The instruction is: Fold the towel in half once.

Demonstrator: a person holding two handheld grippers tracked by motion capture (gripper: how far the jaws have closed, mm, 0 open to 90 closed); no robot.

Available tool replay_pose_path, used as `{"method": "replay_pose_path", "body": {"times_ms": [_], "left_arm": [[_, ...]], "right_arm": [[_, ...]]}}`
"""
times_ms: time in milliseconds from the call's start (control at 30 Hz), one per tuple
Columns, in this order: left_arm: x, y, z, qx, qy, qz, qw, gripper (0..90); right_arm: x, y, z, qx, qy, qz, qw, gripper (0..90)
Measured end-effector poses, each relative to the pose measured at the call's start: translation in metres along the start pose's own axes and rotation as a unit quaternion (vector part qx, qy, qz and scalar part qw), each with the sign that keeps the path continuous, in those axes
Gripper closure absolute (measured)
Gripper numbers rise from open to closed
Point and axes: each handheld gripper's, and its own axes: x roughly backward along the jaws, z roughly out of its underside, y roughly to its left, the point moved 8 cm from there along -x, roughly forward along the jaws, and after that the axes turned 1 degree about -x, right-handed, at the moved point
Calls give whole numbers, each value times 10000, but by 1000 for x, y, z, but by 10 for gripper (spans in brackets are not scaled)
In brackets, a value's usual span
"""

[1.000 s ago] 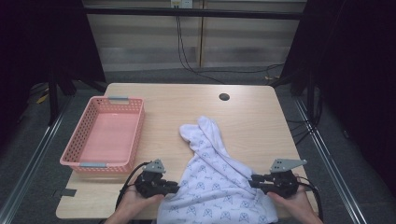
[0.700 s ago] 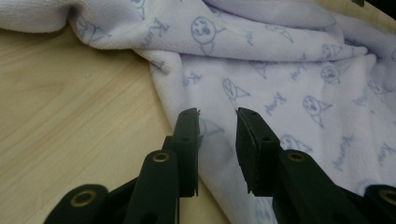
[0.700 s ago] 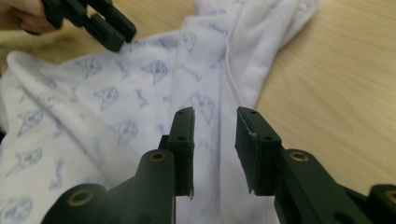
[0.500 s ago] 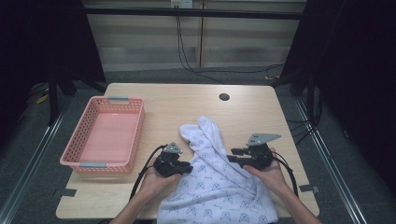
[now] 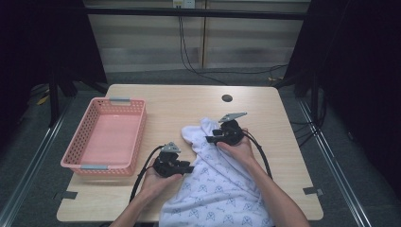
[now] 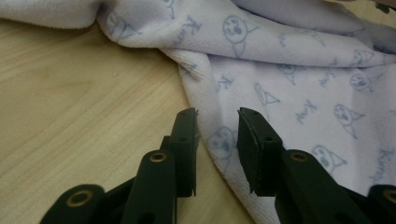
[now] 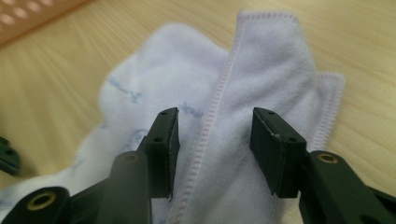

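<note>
Towel (image 5: 222, 189): white/pale lilac w/ small blue-grey cat-face + script print, plain white on the flipped-over side, stitched hem same white. Basket (image 5: 106, 137) left of towel: pink, grey handles. Table (image 5: 179, 101) under towel: light wood grain, dark round hole beyond towel. Both grippers' bodies + jaws black, grey top plates.

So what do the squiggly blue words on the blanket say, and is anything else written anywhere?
Blue script words between the little animal faces on the white printed towel: too blurred and small to read; one may begin with "K", though that is unsure.
Pink basket: no writing to be seen.
Wooden table: no writing or sign to be seen.
</note>
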Motion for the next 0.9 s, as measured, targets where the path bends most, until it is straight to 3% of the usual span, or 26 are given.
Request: {"method": "replay_pose_path", "body": {"times_ms": [33,133,200,267,333,367,433,667,767,900], "left_arm": [[-1,0,0,1,-11,-23,10000,642],[-4,-3,-1,-76,15,-64,9999,591],[-7,-6,-3,-81,8,-57,10000,631],[-8,-6,-3,-199,99,-101,9997,732],[-8,-6,-3,-191,88,-64,9998,857],[-7,-6,-3,-185,99,-88,9997,871],[-2,-6,-5,-97,-6,-27,9999,881],[27,-13,-14,-95,-434,19,9990,885],[51,-25,-22,-147,-753,121,9970,885],[72,-48,-18,-348,-857,384,9950,883]], "right_arm": [[-2,-2,2,-23,17,45,10000,568],[-2,-5,4,-163,-42,110,9998,838],[5,-6,2,-253,-177,48,9995,852],[16,-6,-2,-239,-292,27,9993,851],[30,-7,-9,-313,-495,-120,9982,849],[37,-9,-11,-313,-560,-83,9979,847],[50,-12,-15,-369,-698,-162,9967,842],[90,-26,-9,-513,-924,-56,9944,847],[106,-26,-3,-574,-1040,-90,9929,845],[122,-26,15,-748,-1020,-113,9919,841]]}}
